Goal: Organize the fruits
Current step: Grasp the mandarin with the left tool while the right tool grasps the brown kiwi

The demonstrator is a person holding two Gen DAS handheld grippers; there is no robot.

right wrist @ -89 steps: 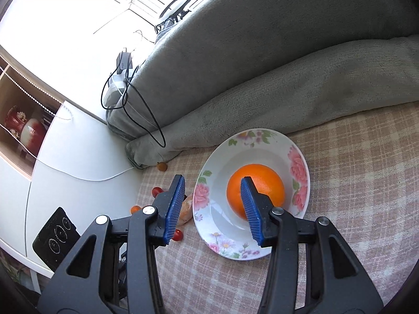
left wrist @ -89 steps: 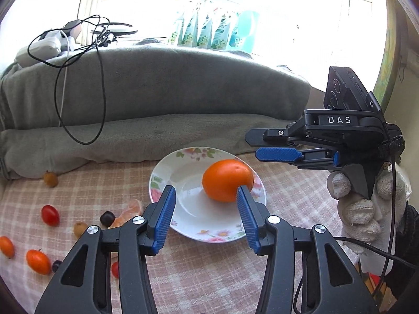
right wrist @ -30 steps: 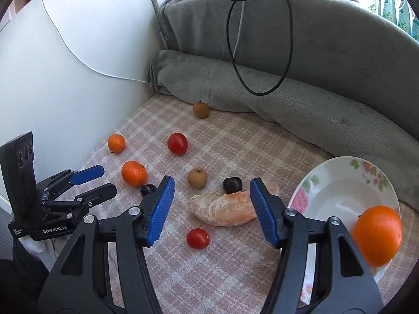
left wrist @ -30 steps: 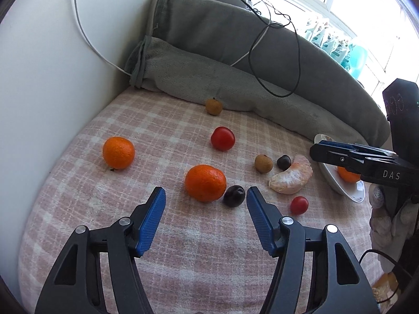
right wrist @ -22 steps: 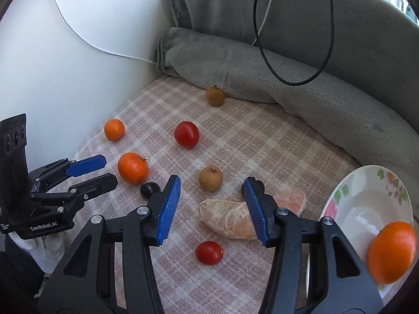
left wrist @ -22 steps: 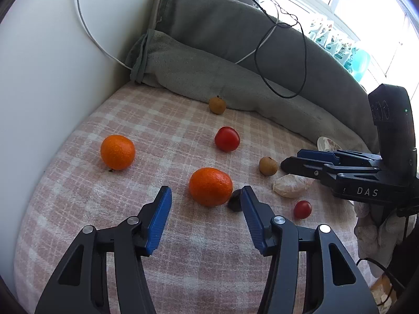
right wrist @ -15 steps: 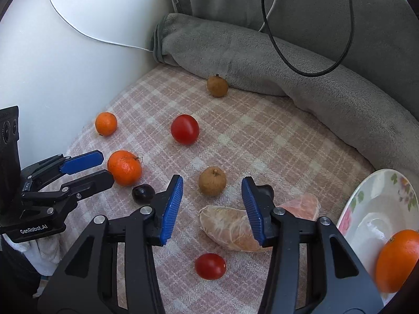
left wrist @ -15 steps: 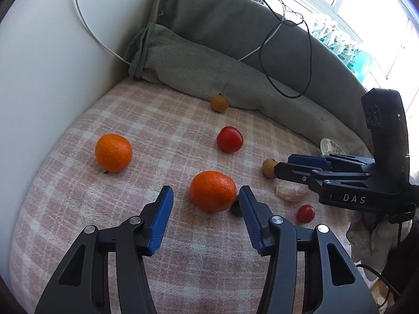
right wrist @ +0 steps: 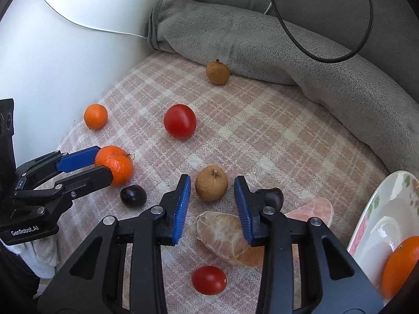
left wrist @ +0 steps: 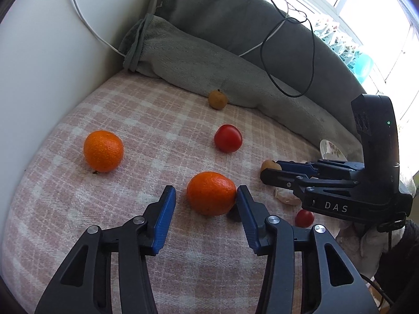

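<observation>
Showing only in the right wrist view: a dark plum (right wrist: 133, 195) lying lower left of centre, a peeled citrus segment (right wrist: 225, 238) at lower centre, and, at the lower right edge, a floral plate (right wrist: 377, 219) carrying an orange (right wrist: 400, 264). In the left wrist view, only a sliver of that plate (left wrist: 330, 150) peeking out at right, the segment mostly hiding behind the other tool. Appearing in both: a red tomato (left wrist: 228, 138) near centre and a small mandarin (left wrist: 103, 150) at left.

Left gripper (left wrist: 206, 201) closing, narrowing around a mandarin (left wrist: 211, 193) sitting at frame centre on the checked blanket (left wrist: 136, 120); right-hand pad touching the peel, left-hand pad standing just clear, so not yet clamping.

Right gripper (right wrist: 212, 187) closing too, narrowing around a brown round fruit (right wrist: 211, 183) at centre of its view; slim gaps remaining on both sides, pads not pressing. A white-gloved hand (right wrist: 36, 251) gripping the left tool at lower left.
</observation>
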